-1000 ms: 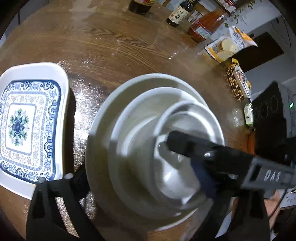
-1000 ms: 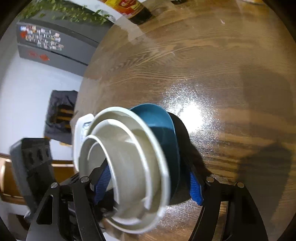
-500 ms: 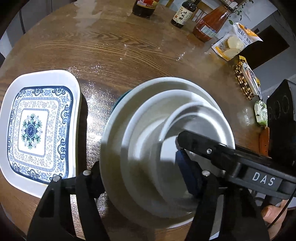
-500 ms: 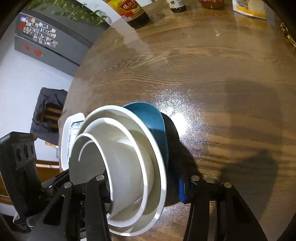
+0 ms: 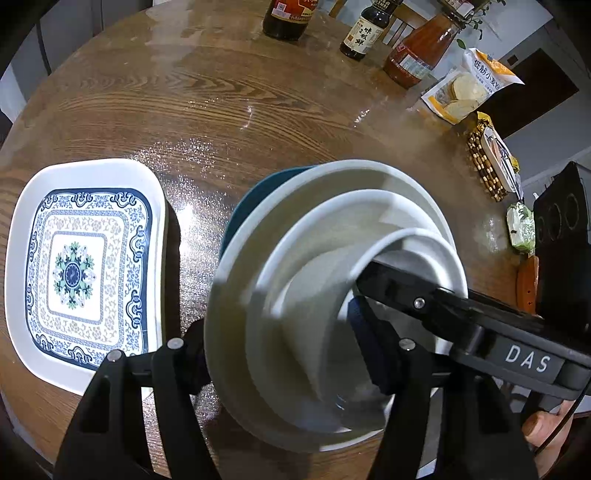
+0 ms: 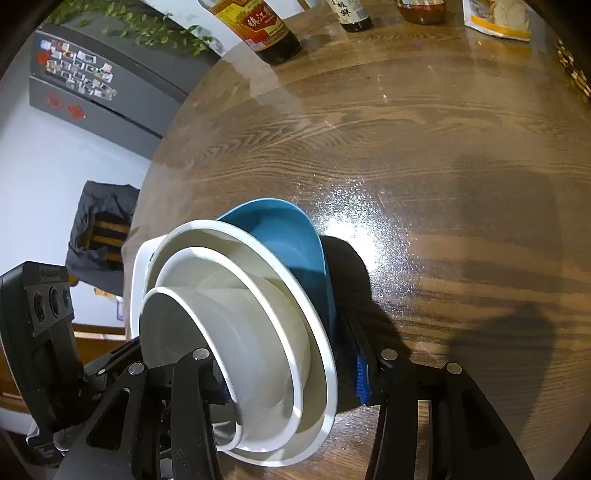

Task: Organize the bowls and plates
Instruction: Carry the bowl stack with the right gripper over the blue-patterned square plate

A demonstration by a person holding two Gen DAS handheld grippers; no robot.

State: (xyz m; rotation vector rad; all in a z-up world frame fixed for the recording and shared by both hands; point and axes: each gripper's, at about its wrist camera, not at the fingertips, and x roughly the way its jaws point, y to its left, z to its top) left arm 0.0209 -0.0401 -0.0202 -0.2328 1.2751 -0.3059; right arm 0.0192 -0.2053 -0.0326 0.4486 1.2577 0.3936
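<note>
A nested stack of white bowls (image 5: 314, 295) with a blue bowl (image 6: 288, 236) underneath is held tilted above the round wooden table (image 5: 221, 92). My left gripper (image 5: 288, 347) is shut on one side of the stack, one finger inside the bowls, one outside. My right gripper (image 6: 288, 373) is shut on the opposite side; its black finger (image 5: 443, 306) reaches into the inner bowl in the left wrist view. A square white plate with a blue pattern (image 5: 81, 269) lies flat on the table to the left of the stack.
Sauce bottles (image 5: 288, 18) stand along the table's far edge. A snack bag (image 5: 469, 88), a beaded mat (image 5: 487, 162) and a small packet (image 5: 521, 229) lie at the right edge. A grey fridge (image 6: 92, 92) stands beyond the table.
The stack has been lifted and pulled back from the table, tilting more; the blue bowl's rim now shows behind the white ones. Both grippers keep their hold.
</note>
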